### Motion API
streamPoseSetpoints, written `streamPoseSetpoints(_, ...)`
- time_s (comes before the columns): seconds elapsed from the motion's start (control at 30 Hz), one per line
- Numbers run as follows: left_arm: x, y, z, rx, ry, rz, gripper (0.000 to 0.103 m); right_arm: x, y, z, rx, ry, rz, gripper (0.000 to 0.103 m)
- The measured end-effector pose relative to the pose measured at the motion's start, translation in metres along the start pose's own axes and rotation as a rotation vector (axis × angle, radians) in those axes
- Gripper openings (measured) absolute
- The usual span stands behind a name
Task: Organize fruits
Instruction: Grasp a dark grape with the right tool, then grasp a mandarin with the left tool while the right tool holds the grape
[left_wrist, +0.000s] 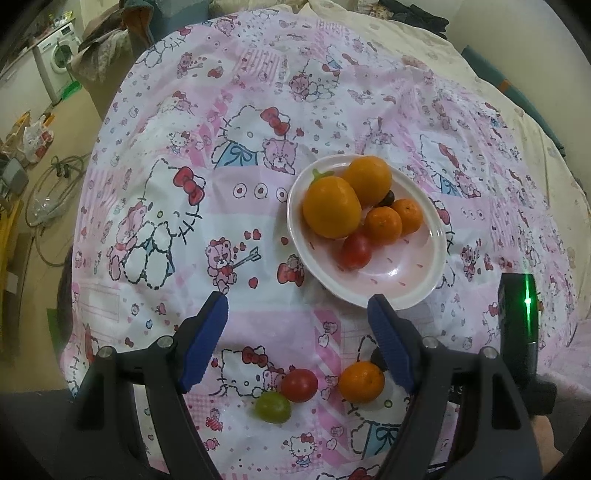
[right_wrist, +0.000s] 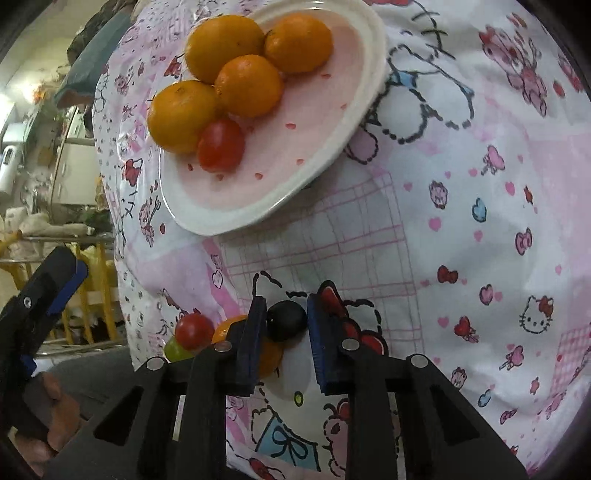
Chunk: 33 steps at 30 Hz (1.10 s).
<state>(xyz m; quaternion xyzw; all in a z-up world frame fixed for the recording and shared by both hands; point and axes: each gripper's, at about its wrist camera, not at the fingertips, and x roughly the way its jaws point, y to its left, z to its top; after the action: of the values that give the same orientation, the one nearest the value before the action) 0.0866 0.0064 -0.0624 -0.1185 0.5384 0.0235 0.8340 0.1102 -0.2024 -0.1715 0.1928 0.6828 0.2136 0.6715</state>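
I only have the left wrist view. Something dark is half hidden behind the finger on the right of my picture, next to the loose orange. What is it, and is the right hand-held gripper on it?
Observer: It is a dark grape. The right hand-held gripper is shut on it, with both blue pads against its sides.
Operator: Held deep or near the tips?
Observer: Just inside the tips. The pad length behind the grape is empty.
Operator: Is the orange caught too?
Observer: No. The loose orange lies outside one pad, which hides part of it.
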Motion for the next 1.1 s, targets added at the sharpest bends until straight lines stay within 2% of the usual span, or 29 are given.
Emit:
streamPoseSetpoints(0.1, 0.006, -0.003, -0.002, 0.017, 0.021, -0.002, 0.075, -0.005, 0.0, -0.001, -0.006, -0.012, 0.007, 0.022)
streamPoseSetpoints(0.3, 0.021, -0.015, -0.013, 0.095, 0.074, 0.011, 0.075, -0.037, -0.009, 0.0, 0.011, -0.099, 0.018, 0.022)
streamPoseSetpoints(0.53, 0.046, -0.057, -0.039, 0.285, 0.173, -0.006, 0.075, -0.081, -0.026, -0.002, 0.037, -0.216, -0.008, 0.023)
streamPoseSetpoints(0.67, 0.057, -0.077, -0.05, 0.368, 0.195, 0.007, 0.075, -0.103, -0.038, -0.005, 0.055, -0.275, -0.025, 0.023)
streamPoseSetpoints(0.83, 0.067, -0.091, -0.056, 0.421, 0.202, 0.024, 0.075, -0.125, -0.053, -0.013, 0.066, -0.329, -0.045, 0.023)
streamPoseSetpoints(1.03, 0.079, -0.099, -0.06, 0.463, 0.209, 0.054, 0.064, -0.133, -0.065, -0.018, 0.084, -0.337, -0.044, 0.023)
streamPoseSetpoints(1.1, 0.081, -0.098, -0.061, 0.473, 0.203, 0.057, 0.055, -0.134, -0.065, -0.019, 0.082, -0.339, -0.044, 0.023)
